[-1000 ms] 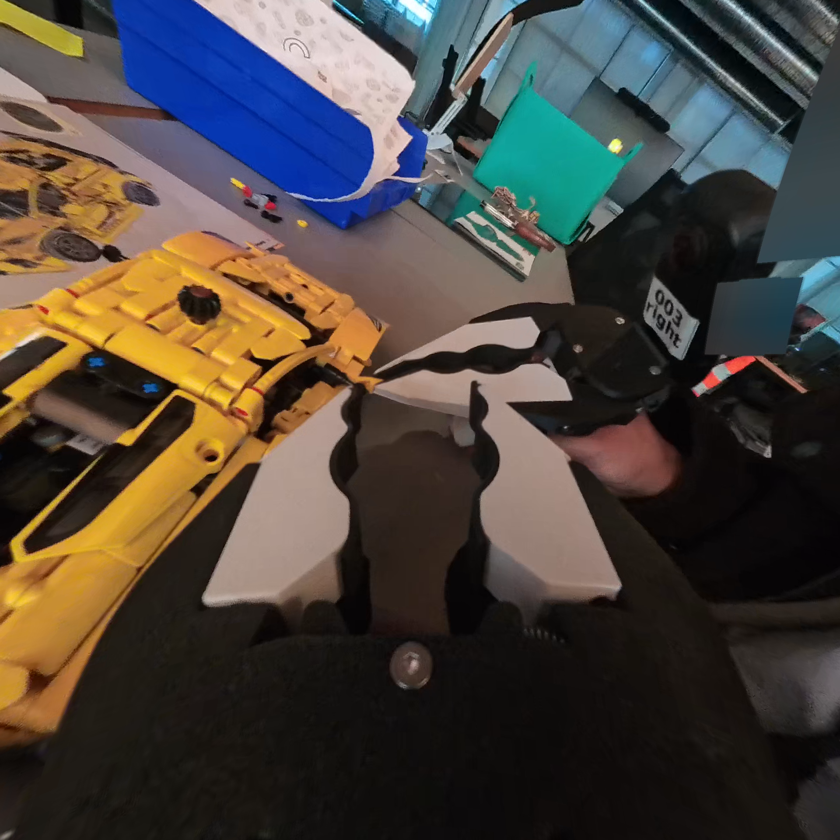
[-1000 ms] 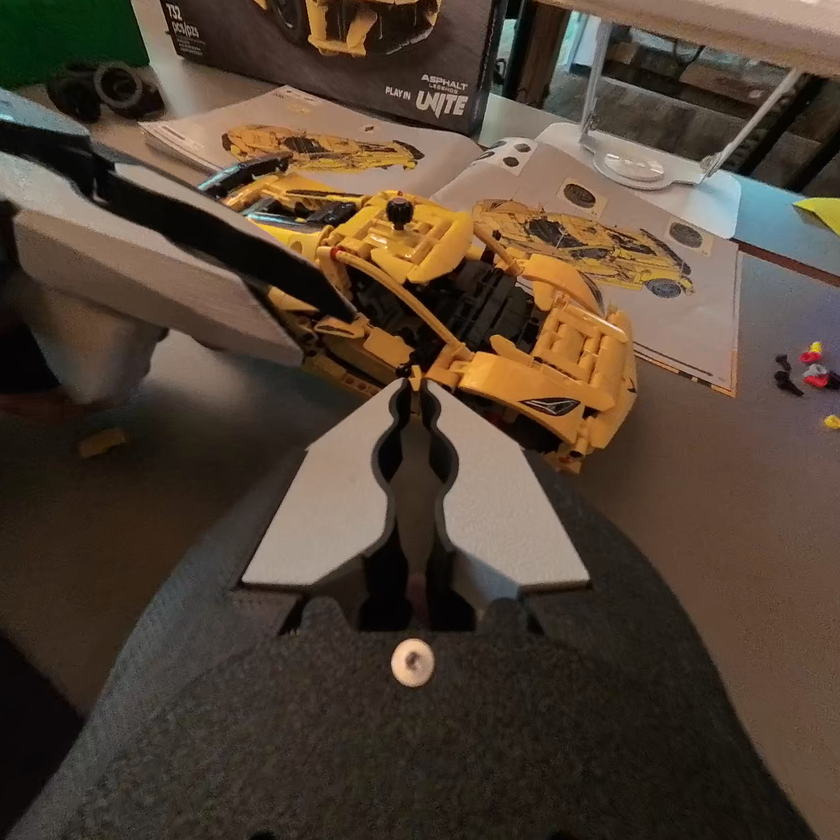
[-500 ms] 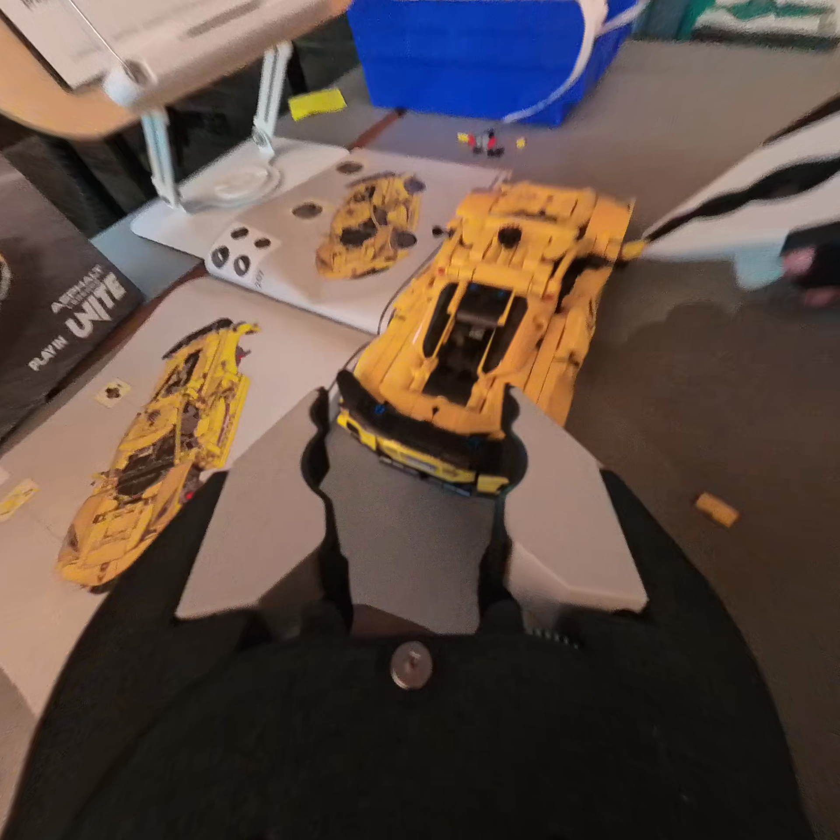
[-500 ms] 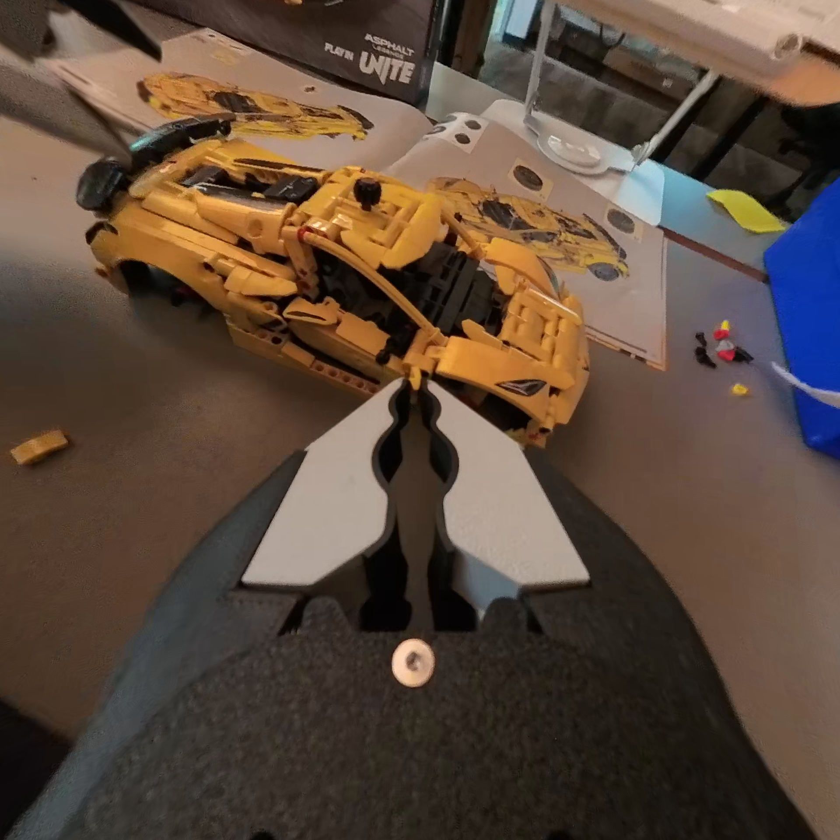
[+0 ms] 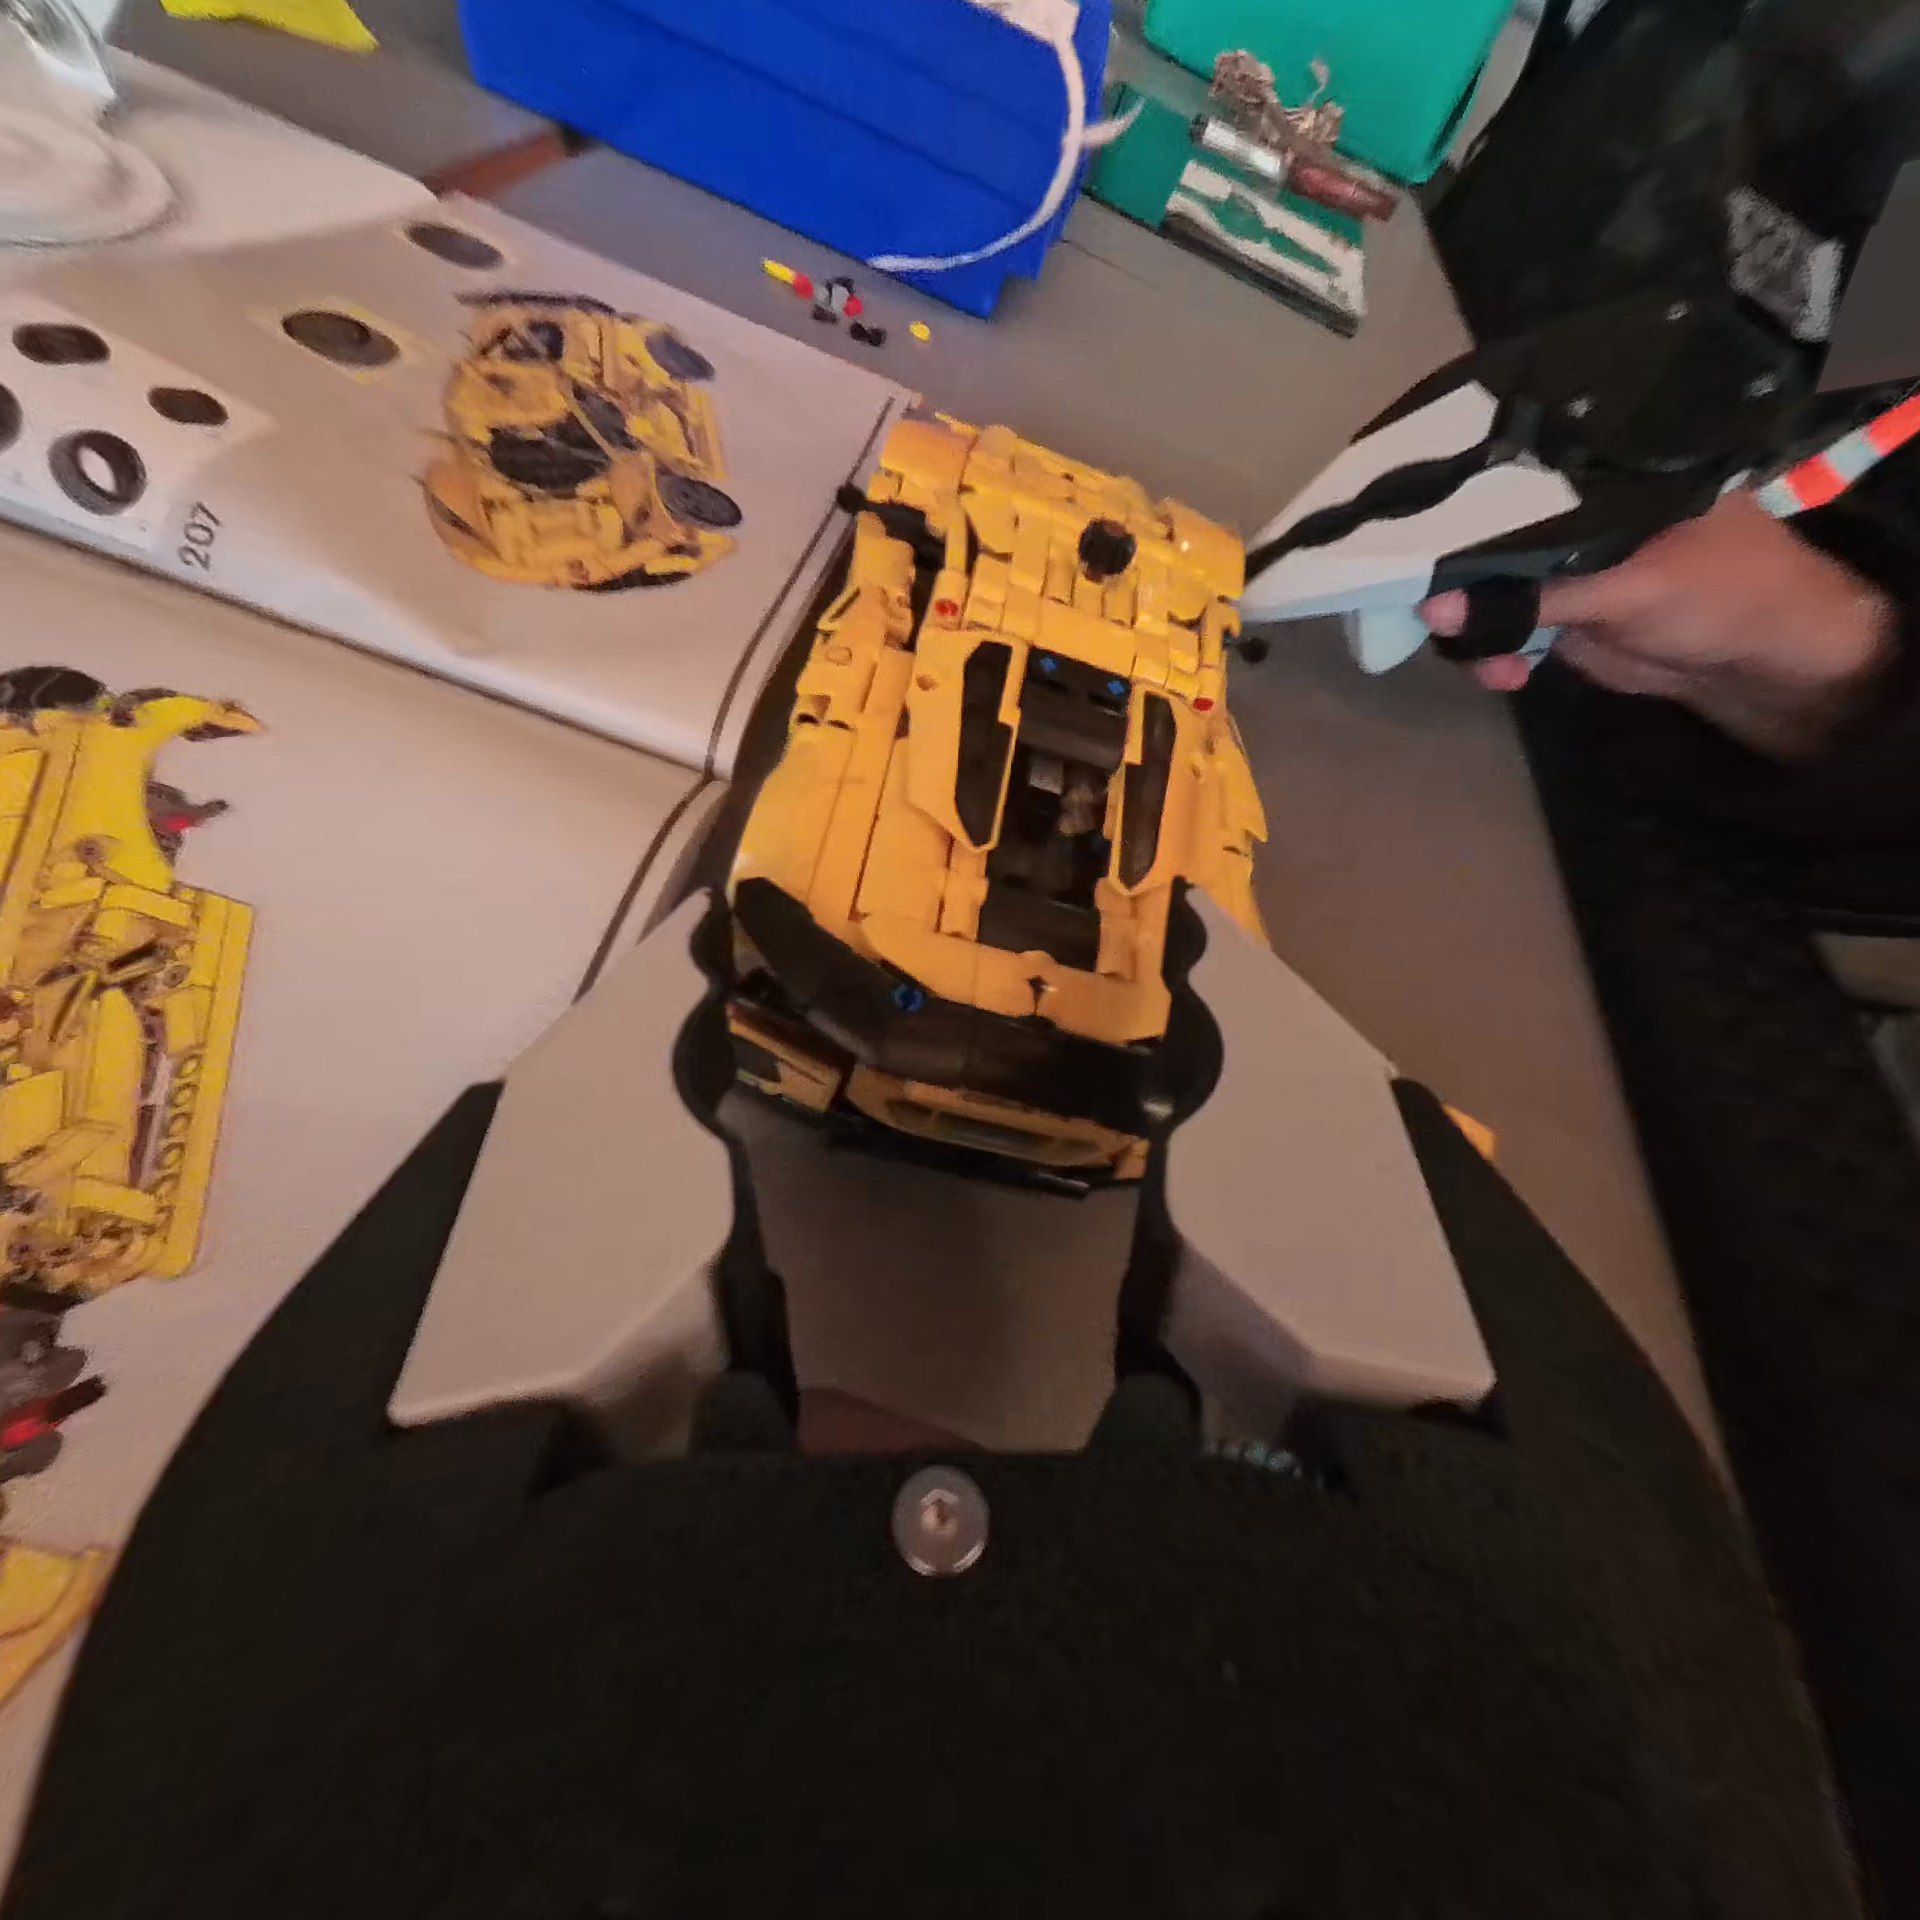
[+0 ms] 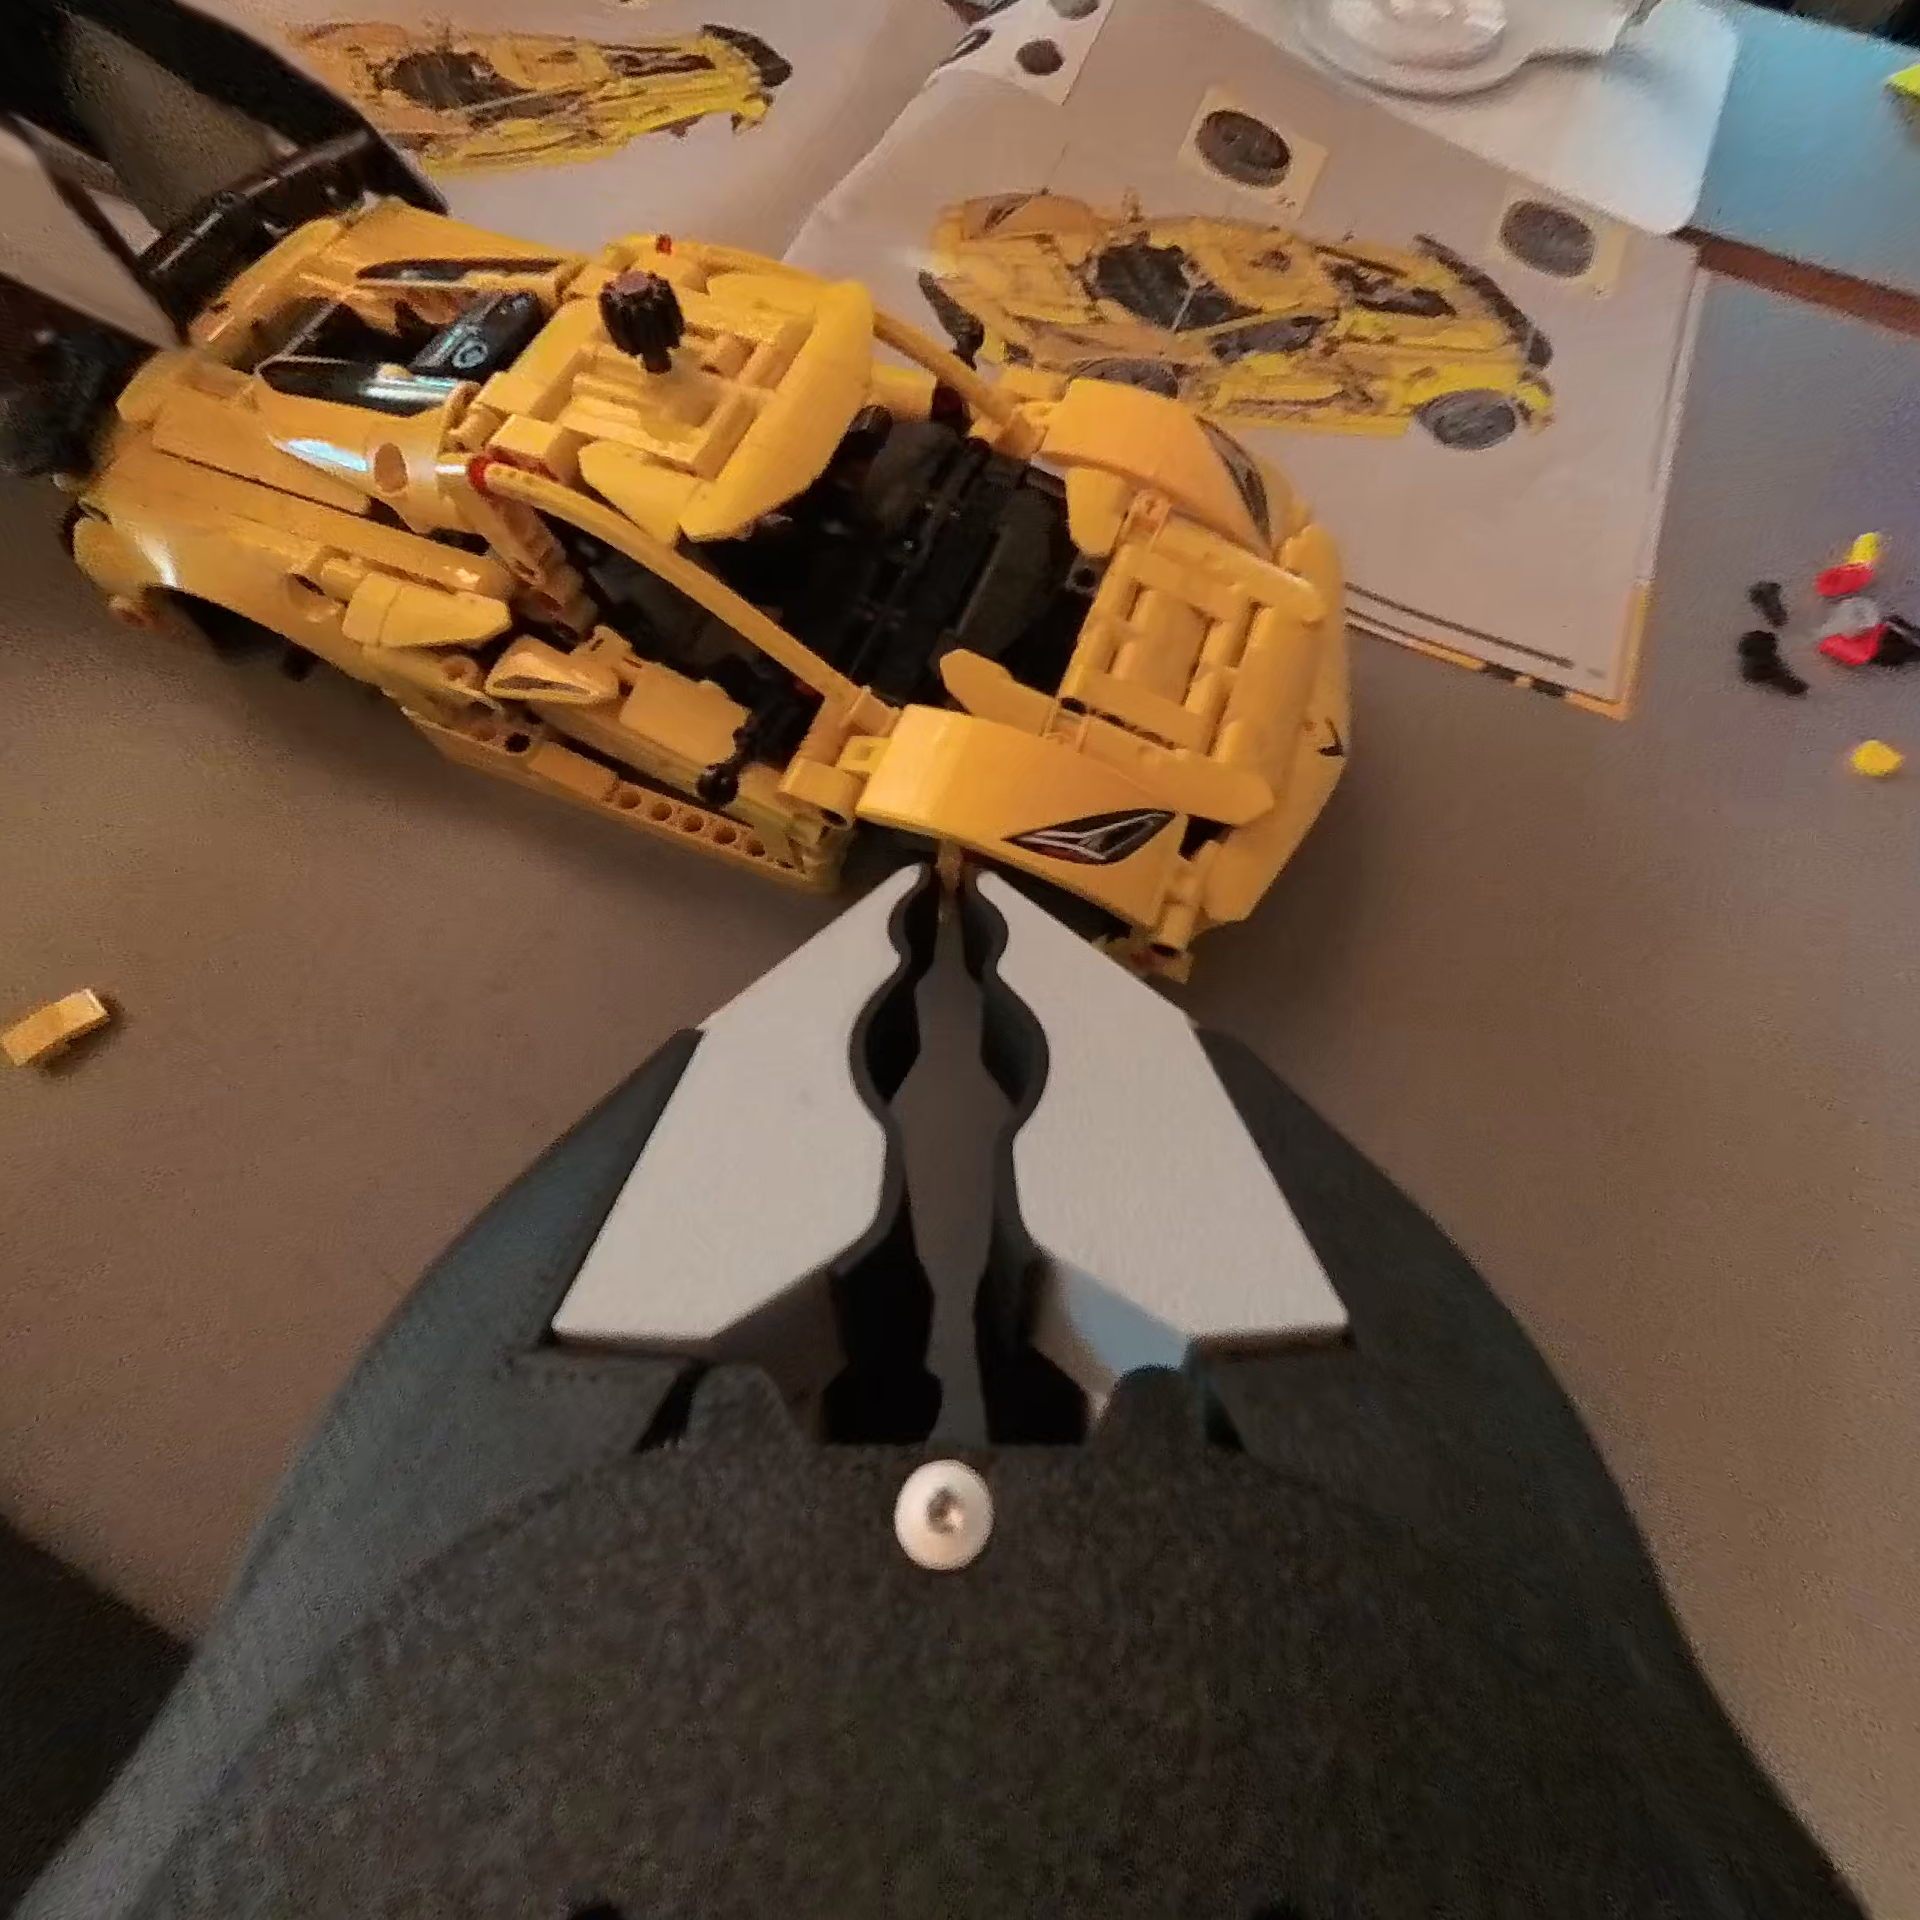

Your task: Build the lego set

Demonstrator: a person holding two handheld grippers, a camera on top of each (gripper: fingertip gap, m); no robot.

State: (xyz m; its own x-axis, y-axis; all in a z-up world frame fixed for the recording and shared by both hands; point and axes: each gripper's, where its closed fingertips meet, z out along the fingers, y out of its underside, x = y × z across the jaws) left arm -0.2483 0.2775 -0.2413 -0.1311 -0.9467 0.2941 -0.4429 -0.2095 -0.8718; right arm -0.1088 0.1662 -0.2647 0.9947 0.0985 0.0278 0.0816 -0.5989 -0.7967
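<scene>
Yellow brick [image 6: 54, 1027]: loose on the grey table [image 6: 312, 1195], left of the car, seen in the right wrist view only.
Left gripper [image 5: 940, 971]: jaws wide, straddling the car's tail.
Lego car [image 5: 1023, 769]: body mostly built; wheel arches look empty.
Right gripper [image 6: 948, 883]: jaws narrow, pinching a small yellow tab by the car's side.
Spare parts [image 6: 1839, 634]: unused, far right.

Grey table [image 6: 312, 1039] under yellow car [image 6: 727, 540], booklets [image 6: 1455, 499].
</scene>
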